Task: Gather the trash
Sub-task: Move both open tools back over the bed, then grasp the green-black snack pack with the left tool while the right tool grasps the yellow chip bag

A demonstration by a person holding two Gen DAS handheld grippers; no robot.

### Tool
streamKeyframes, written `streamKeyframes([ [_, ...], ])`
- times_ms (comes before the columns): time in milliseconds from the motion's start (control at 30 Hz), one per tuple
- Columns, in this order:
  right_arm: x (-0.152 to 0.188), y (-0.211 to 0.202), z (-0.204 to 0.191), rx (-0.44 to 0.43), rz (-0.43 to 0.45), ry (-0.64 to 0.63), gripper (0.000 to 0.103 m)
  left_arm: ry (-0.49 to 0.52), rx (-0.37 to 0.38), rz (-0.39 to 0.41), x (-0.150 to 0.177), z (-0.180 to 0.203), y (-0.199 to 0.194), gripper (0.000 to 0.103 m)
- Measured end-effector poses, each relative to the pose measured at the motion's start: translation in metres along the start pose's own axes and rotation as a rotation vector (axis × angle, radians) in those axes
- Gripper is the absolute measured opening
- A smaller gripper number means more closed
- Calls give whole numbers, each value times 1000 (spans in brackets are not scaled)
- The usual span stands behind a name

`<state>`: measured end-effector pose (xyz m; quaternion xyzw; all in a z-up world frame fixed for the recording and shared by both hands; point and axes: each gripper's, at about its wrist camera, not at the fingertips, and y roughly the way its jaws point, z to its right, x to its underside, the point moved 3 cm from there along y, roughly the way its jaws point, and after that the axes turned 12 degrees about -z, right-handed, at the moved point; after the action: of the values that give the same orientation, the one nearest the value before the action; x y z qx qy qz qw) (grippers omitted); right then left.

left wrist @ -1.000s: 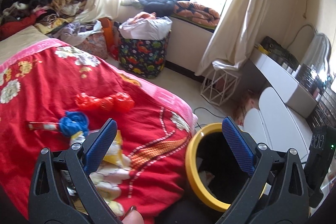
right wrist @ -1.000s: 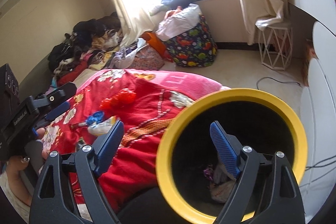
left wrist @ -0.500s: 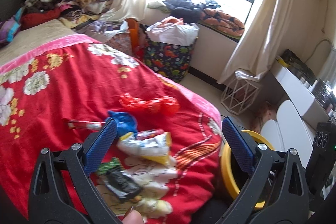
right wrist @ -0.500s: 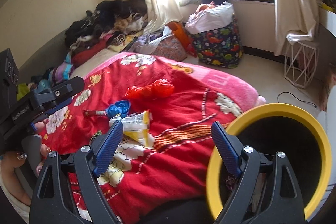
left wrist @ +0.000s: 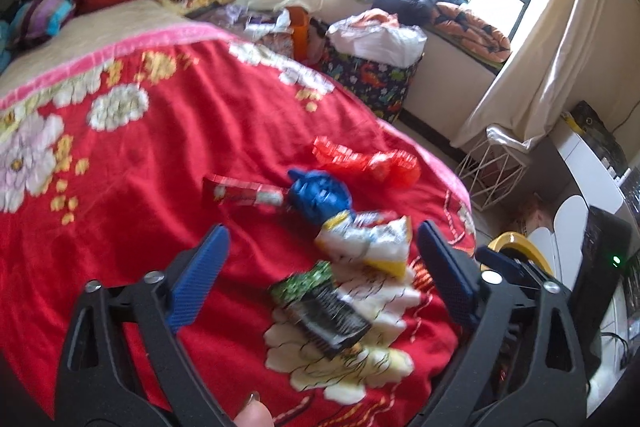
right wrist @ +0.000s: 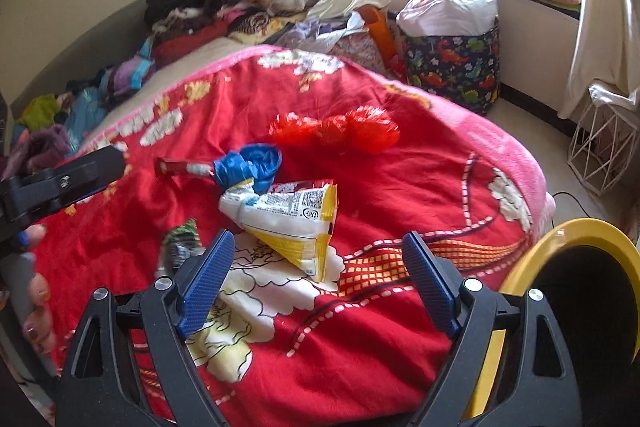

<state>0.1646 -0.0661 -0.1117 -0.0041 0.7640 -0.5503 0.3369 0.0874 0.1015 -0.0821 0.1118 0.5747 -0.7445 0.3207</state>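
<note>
Our left gripper point(left wrist: 320, 267) is closing with nothing yet pinched, our right gripper point(right wrist: 318, 277) released, both above wrappers at frame centre on the red blanket point(right wrist: 400, 187).

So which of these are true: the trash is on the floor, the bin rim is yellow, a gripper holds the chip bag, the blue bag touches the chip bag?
1. The trash lies on the floor. False: it lies on the red blanket.
2. The bin has a yellow rim. True.
3. The right gripper holds the chip bag. False: the bag lies free ahead of its open jaws.
4. The blue bag touches the chip bag. True.
</note>
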Motion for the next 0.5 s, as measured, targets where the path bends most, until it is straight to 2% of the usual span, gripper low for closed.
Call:
streamKeyframes([
  [200,-4,37,-5,3,-71,-37,75,-102,84,-107,15,-26,18,63],
  [400,-7,56,-9,-14,-89,-48,70,-149,174,-188,31,-29,35,57],
  [500,-9,63,-10,-29,-93,-53,68,-151,193,-216,37,-26,43,53],
])
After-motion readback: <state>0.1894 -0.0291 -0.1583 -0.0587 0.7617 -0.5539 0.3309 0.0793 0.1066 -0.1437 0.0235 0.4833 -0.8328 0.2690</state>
